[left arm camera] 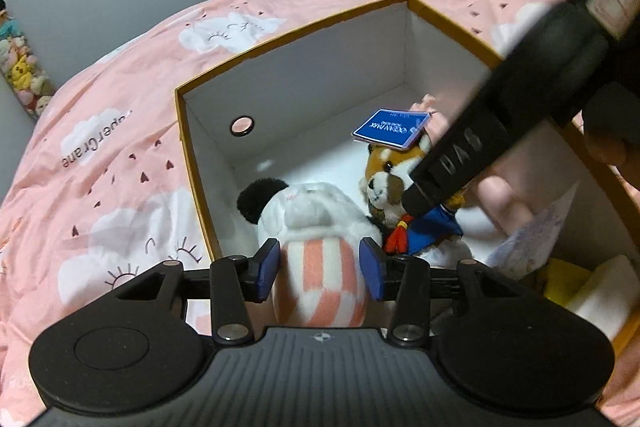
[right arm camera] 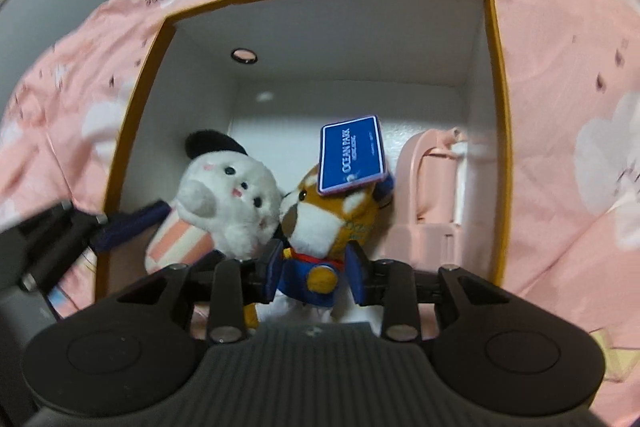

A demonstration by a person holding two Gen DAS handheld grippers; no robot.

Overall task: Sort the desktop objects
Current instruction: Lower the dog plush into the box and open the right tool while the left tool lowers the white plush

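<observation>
Both grippers reach into the orange-rimmed box (right arm camera: 500,75) on the pink quilt (left arm camera: 120,131), where we find the lower halves of both toys hidden behind the gripper bodies and cannot tell whether pads press or merely flank. Our left gripper (left arm camera: 320,269) stands with jaws apart around the white plush (left arm camera: 316,223) in its pink-striped outfit; our right gripper (right arm camera: 316,277) brackets the blue-jacketed fox plush (right arm camera: 332,223) beside it. Its blue tag (right arm camera: 352,155) stands above, a pink case (right arm camera: 428,203) leans at the box's right wall.
</observation>
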